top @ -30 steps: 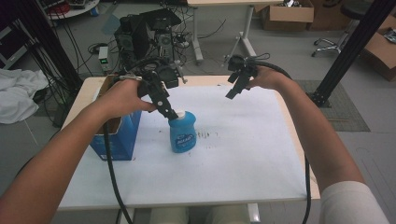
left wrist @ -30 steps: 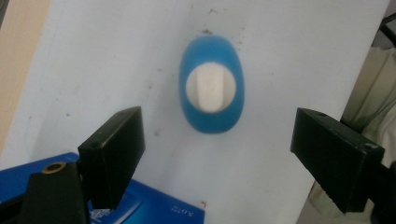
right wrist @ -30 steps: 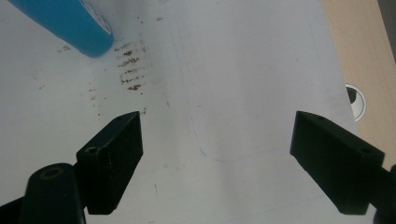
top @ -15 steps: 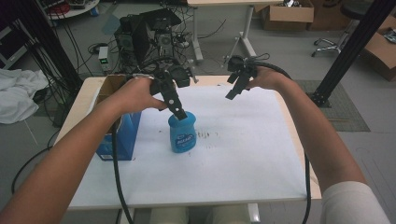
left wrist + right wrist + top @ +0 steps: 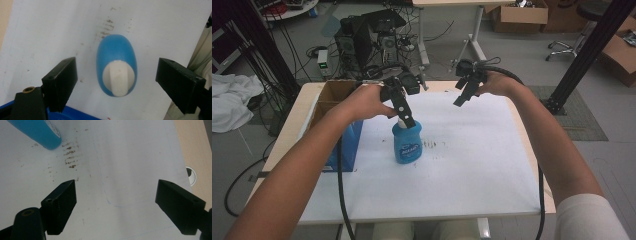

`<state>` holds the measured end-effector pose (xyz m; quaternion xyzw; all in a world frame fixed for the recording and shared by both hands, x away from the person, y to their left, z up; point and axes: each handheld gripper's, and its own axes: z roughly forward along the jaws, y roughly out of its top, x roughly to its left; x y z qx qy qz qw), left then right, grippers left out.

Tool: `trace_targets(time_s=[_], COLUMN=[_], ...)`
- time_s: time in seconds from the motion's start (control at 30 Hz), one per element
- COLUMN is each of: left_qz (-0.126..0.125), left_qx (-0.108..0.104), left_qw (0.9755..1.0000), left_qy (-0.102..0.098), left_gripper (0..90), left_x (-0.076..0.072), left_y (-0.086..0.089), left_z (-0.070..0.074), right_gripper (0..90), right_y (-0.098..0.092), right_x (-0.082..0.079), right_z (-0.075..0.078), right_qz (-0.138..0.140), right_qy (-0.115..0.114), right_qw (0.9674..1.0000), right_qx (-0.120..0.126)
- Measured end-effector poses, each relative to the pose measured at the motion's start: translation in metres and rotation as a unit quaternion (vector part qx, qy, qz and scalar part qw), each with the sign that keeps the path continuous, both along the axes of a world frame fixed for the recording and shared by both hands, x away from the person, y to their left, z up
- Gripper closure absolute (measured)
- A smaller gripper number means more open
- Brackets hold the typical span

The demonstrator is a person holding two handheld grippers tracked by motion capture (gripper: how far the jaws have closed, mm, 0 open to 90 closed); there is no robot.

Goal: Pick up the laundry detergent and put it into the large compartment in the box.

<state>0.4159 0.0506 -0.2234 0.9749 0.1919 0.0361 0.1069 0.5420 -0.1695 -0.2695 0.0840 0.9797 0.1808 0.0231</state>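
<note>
- The left hand-held gripper (image 5: 406, 119) hangs right over the blue bottle (image 5: 407, 145), pointing steeply down at its white cap (image 5: 119, 78). Its jaws stand wide apart, one on each side of the cap, with clear gaps both ways, so nothing is gripped.
- From the left gripper view the bottle (image 5: 116, 65) sits almost midway between the jaws, a touch nearer the left one.
- The bottle stands upright on the white table (image 5: 472, 165), left of the middle, just beside a blue box (image 5: 343, 145) that sits under the left forearm. Some brownish smudges (image 5: 69, 152) mark the table close to the bottle's base.
- The right hand-held gripper (image 5: 463, 95) is held up over the far part of the table, well apart from the bottle. Its jaws are wide too and hold nothing; between them lies bare table, with the bottle's base (image 5: 40, 132) off in a top corner of its view.
- To my eye the step in hand is the approach for a top grasp on the bottle: lined up, not yet closed.
- The next move, I judge, calls for a short drop so the pads come level with the cap or neck, then a steady close. The cap looks narrow and smooth, so the jaws should meet it squarely, or the bottle may twist or tip toward the box.
</note>
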Motion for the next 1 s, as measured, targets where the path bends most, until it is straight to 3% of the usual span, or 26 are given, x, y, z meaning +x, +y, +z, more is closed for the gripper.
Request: trace_targets(time_s=[0.37, 1.0], left_qz=[-0.010, -0.010], left_qx=[0.013, 0.032], left_qw=[0.9999, 0.9990], left_qy=[-0.002, 0.029], left_gripper=[18.6, 18.7], left_x=[0.004, 0.005], left_y=[-0.007, -0.006], left_z=[-0.011, -0.039], right_gripper=[17.1, 16.9], right_y=[0.000, 0.001], right_x=[0.000, 0.001], right_z=[-0.001, -0.004], right_qz=[0.004, 0.003], right_qy=[0.000, 0.003], right_qw=[1.0000, 1.0000], right_qx=[-0.004, -0.005])
